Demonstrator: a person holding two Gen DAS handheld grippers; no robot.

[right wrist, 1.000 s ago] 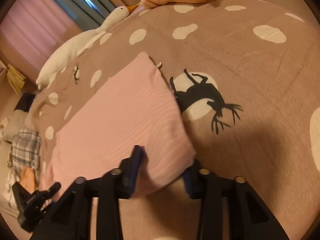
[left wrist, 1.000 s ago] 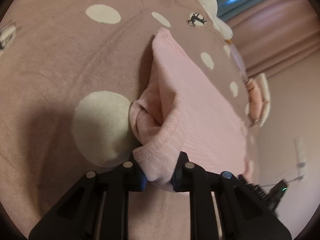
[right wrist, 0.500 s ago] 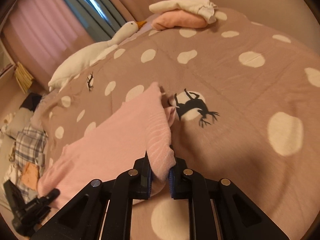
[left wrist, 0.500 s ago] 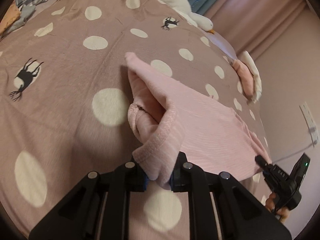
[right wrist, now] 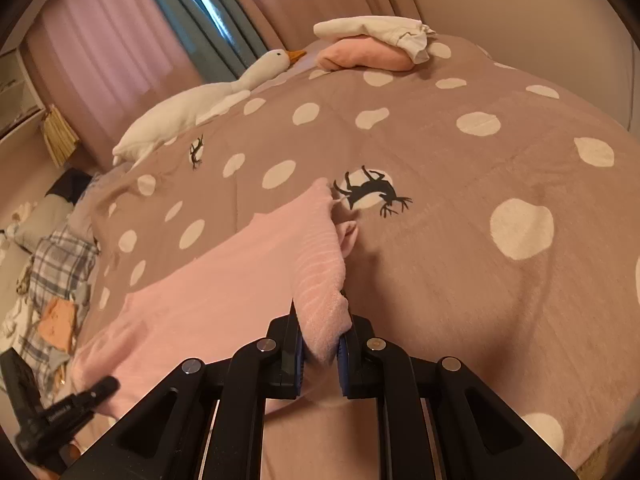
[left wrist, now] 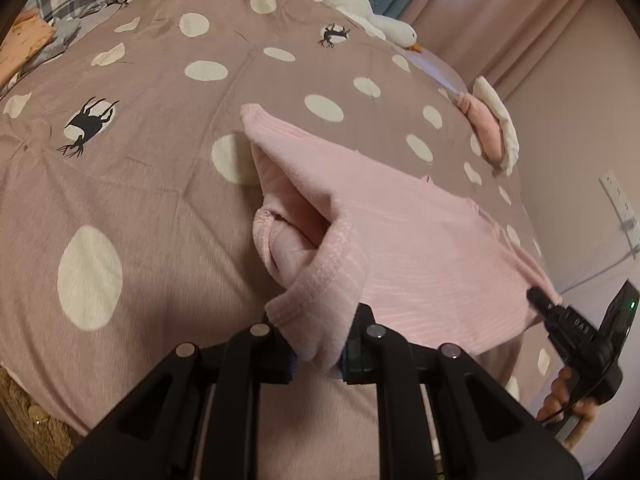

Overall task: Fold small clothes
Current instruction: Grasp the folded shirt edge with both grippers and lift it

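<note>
A bed covered by a mauve duvet (right wrist: 460, 280) printed with white dots and black deer carries everything. On it, near the middle, lies a pink garment (right wrist: 224, 280), its near end lifted off the cover; at the far edge a white goose plush (right wrist: 200, 104) stretches along the curtain side, and to its right sits a small stack of folded pink and white clothes (right wrist: 372, 48).

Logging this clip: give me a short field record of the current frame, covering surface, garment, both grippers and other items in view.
surface: bedspread, brown with white dots and deer prints
garment: pink ribbed garment, near edge lifted, far part on the bed
left gripper: shut on a garment corner
right gripper: shut on the other corner
other items: goose plush; folded clothes stack
</note>
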